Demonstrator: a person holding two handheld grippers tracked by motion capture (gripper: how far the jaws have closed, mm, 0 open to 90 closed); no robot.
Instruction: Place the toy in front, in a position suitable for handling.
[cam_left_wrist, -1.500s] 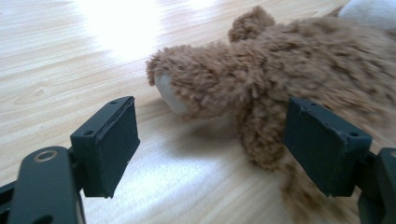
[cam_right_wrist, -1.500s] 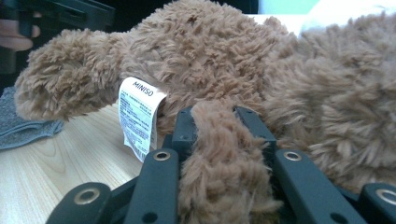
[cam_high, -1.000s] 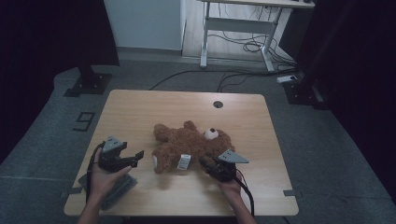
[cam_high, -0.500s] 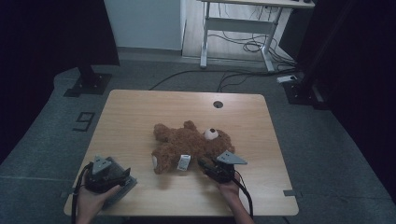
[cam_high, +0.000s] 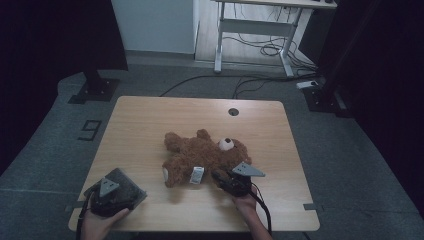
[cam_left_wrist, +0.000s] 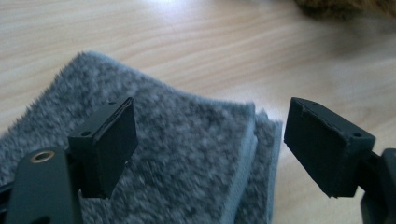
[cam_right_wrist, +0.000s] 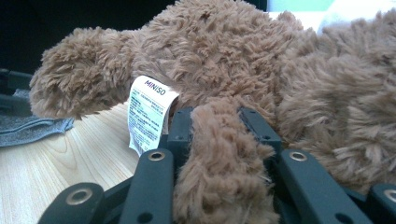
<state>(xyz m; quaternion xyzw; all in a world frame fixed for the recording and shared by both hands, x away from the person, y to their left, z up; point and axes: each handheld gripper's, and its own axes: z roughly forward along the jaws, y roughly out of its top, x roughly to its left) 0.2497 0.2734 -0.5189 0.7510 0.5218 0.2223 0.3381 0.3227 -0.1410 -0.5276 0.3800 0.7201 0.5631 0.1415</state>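
Bear: I see a brown plush teddy bear (cam_high: 202, 157) lying flat near the middle of the light wooden table (cam_high: 150, 125), head toward my right, with a white sewn-in label (cam_high: 197, 175) at its near edge.
Right gripper: my right gripper (cam_high: 223, 180) sits at the bear's near side; its jaws are closed most of the way around one furry limb (cam_right_wrist: 219, 158), which bulges up between them.
Left gripper: my left gripper (cam_high: 107, 192) hangs over a folded grey fleece cloth (cam_left_wrist: 187, 154) at the table's near left corner; its jaws stand wide apart and hold nothing.
Handling, bear: I judge it light and soft. A limb will squash and stretch, so a pull there may drag the body limply. The thicker torso looks like the surer hold.
Handling, cloth: limp and thin, I judge. The stacked folded edge (cam_left_wrist: 245, 158) gives the jaws the most to bite.
Risk: fur may slip from a loose pinch.
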